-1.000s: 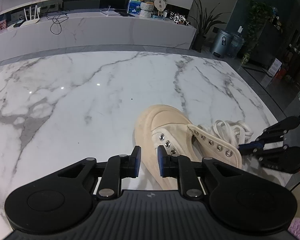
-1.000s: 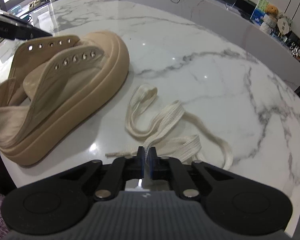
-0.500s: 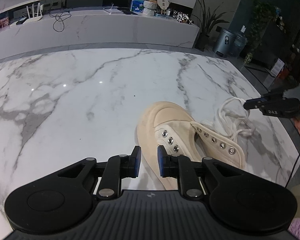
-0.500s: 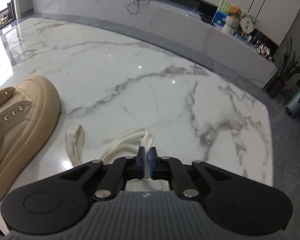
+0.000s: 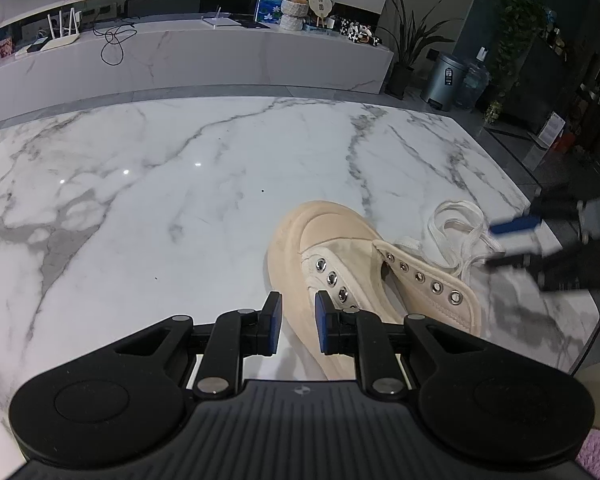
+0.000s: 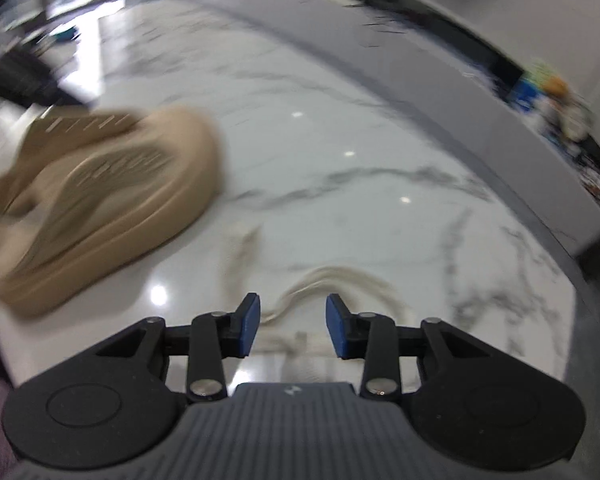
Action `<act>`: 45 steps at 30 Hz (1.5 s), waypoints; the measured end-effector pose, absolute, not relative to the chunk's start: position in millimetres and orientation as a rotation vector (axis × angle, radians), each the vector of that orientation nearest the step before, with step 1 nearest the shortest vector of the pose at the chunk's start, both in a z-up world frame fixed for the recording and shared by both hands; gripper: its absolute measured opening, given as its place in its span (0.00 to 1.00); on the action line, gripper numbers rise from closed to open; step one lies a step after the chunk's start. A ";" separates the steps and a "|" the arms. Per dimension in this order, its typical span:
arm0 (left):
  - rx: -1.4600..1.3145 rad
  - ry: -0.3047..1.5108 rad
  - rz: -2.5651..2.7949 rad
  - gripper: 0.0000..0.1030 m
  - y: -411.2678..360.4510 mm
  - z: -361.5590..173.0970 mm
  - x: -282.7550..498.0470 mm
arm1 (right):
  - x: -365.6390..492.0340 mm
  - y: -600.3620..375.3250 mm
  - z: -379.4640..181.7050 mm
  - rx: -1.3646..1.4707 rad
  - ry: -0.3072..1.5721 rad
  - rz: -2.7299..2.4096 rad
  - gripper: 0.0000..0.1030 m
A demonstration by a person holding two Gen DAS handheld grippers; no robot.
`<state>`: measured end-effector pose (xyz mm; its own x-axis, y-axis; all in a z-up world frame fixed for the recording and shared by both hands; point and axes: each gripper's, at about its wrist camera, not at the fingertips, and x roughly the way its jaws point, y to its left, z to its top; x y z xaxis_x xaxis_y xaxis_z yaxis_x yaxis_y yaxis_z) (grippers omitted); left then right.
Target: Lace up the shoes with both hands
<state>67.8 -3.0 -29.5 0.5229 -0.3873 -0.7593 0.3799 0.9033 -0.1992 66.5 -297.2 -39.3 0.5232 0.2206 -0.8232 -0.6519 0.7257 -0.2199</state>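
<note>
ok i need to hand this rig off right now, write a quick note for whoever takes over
Left gripper: open, holding nothing, hovering at the shoe's near left side.
Right gripper: open, holding nothing, just above the lace; its view is motion-blurred.
Shoe: beige, on the marble table, both eyelet rows bare.
Lace: loose white pile on the table at the shoe's right, not threaded anywhere.
Done: nothing laced yet.
Left: grip a lace end with the right gripper, steady the shoe with the left, thread every eyelet.
</note>
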 end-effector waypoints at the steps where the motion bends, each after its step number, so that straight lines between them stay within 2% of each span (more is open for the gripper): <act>1: -0.008 0.910 -0.459 0.14 -3.3 -29.0 67.3 | 63.0 -293.8 -43.4 -0.574 0.882 0.582 0.38; 13: 0.034 0.889 -0.457 0.14 -10.6 -20.9 59.7 | 53.7 -269.0 -74.0 -0.734 0.943 0.783 0.37; 20: 0.036 0.880 -0.462 0.14 -14.5 -17.4 59.5 | 60.3 -268.6 -79.9 -0.677 0.993 0.797 0.15; 26: 0.035 0.883 -0.459 0.14 -15.6 -17.4 59.0 | 63.6 -265.7 -79.6 -0.600 1.012 0.762 0.01; 32: 0.031 0.886 -0.453 0.14 -14.7 -14.4 58.7 | 76.2 -254.9 -78.2 -0.462 0.988 0.681 0.01; 38: 0.039 0.877 -0.468 0.15 -15.5 -11.4 57.8 | 86.7 -247.1 -82.3 -0.464 0.978 0.628 0.01; 39: 0.043 0.871 -0.478 0.15 -16.6 -10.3 57.4 | 87.1 -246.5 -82.2 -0.471 0.977 0.626 0.05; 41: 0.054 0.860 -0.494 0.15 -18.1 -8.2 56.7 | 85.3 -245.6 -80.4 -0.495 0.958 0.631 0.06; 43: 0.066 0.849 -0.513 0.15 -20.5 -6.1 56.6 | 84.3 -246.2 -78.2 -0.508 0.943 0.643 0.13; 45: 0.078 0.839 -0.541 0.15 -23.3 -3.9 56.9 | 84.7 -247.4 -76.6 -0.513 0.936 0.659 0.29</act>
